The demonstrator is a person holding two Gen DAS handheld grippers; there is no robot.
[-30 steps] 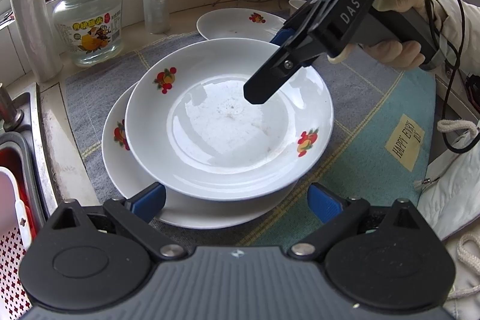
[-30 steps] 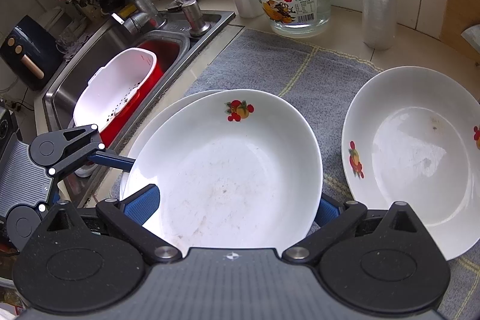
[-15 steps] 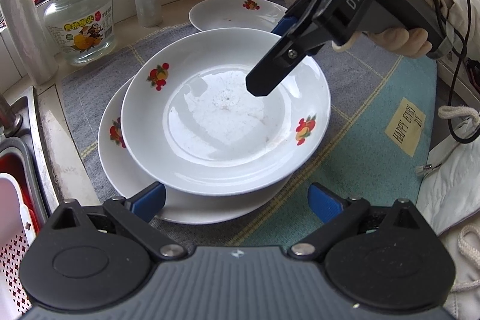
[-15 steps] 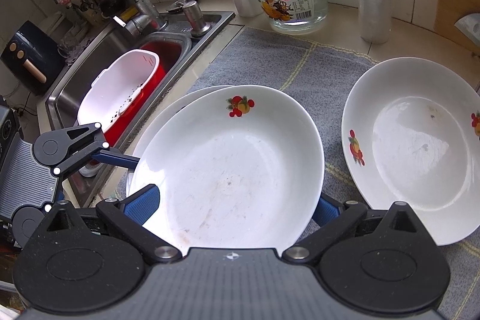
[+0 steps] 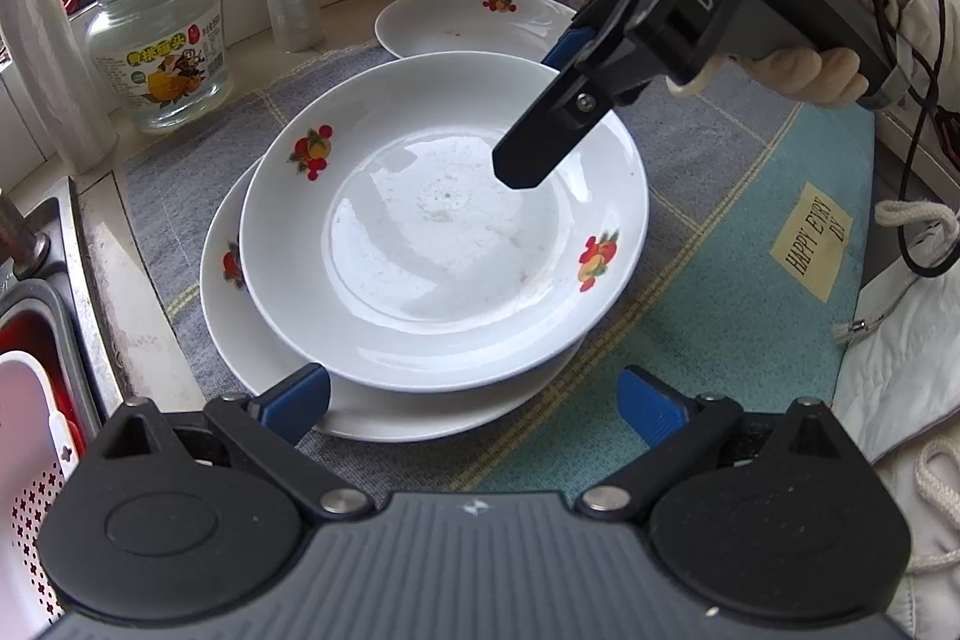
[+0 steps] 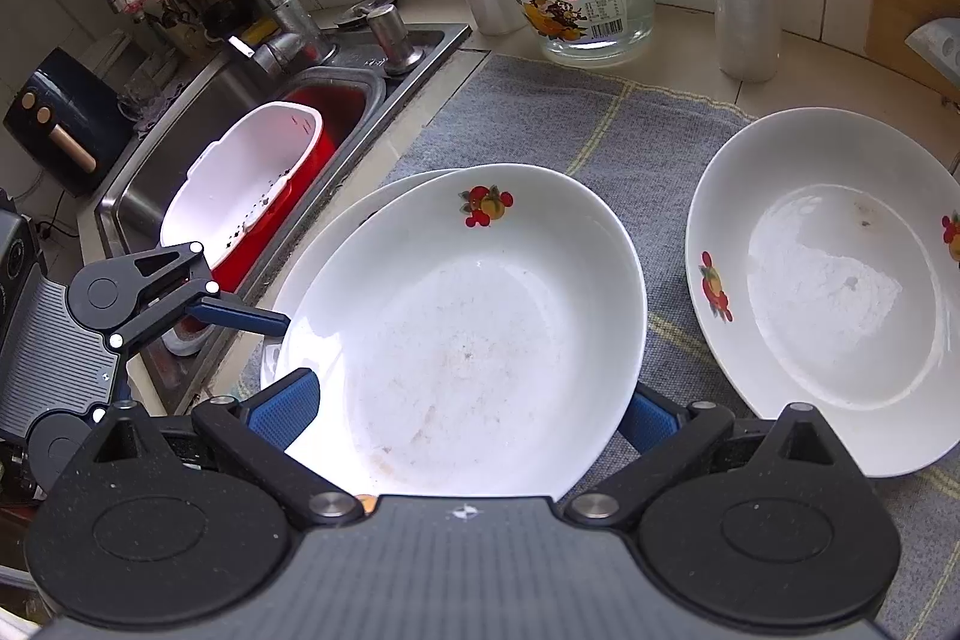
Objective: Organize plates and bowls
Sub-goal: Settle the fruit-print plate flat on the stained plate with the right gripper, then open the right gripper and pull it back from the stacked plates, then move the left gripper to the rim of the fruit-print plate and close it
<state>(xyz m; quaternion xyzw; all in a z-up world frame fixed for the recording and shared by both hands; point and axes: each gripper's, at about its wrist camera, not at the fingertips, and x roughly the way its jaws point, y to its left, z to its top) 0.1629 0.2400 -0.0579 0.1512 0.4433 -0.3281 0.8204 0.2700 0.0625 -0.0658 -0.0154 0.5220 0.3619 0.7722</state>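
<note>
Left wrist view: the left gripper [image 5: 474, 397] is seen spread wide and empty, its blue pads just short of the near edge of a two-dish stack. Directly ahead, a white deep ceramic dish with red fruit prints [image 5: 444, 226] is set, slightly off-centre, on a larger white plate with the same print [image 5: 384, 415]. Over the dish's far rim, the right gripper [image 5: 558, 112] is held by a gloved hand [image 5: 810, 64]; whether its pads grip that rim cannot be told.

From the right wrist view, its fingers are spread either side of the dish. Beyond, to the right, a third white fruit-print dish [image 6: 834, 280] is left apart on the grey woven mat [image 6: 540, 118]. A slide off the lower plate toward the steel sink [image 6: 180, 160] is judged possible if the dish is released while off-centre.
</note>
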